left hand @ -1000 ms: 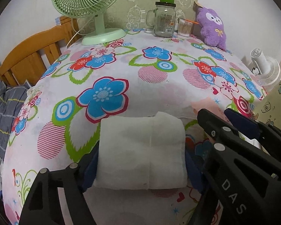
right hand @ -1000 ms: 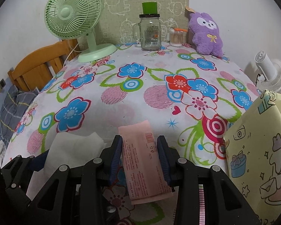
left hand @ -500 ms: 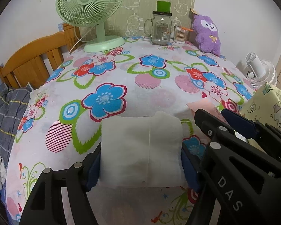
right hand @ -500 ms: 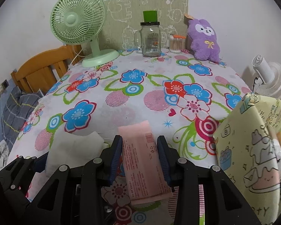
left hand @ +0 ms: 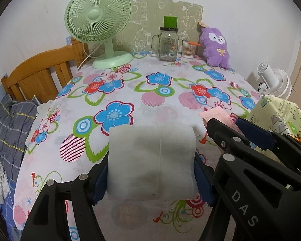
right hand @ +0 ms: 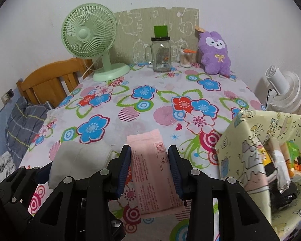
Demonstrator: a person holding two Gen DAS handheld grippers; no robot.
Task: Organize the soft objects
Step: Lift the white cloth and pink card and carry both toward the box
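The left gripper [left hand: 151, 177] is clamped on a white folded pad [left hand: 151, 160], its blue-lined fingers [left hand: 99, 182] pressing both sides of the pad, which is carried above the flowered tablecloth [left hand: 118, 92]. Beside it on the right, the right gripper [right hand: 149, 169] is closed on a pink packet [right hand: 152, 172], the packet running lengthwise between the fingers and sticking out past the tips.

Against the views from a second ago, both grips are unchanged, but the pair has drawn back and risen: more of the tablecloth's near edge now shows under the pad and packet, and the things at the far side look smaller.

Just right of the right gripper, a yellow cartoon-print box [right hand: 248, 150] has come much further into view; its open inside now shows, with wrapped items lying in it.

Further ahead of both grippers is open tablecloth. At the far edge, from left to right, stand a green desk fan [left hand: 102, 30], a glass jar with a handle [left hand: 167, 42], a small tub of cotton swabs [left hand: 188, 49] and a purple plush toy [left hand: 215, 46], all where they were. Off the table to the far right is a white fan [right hand: 285, 92]; to the left, a wooden bed frame [left hand: 40, 76].
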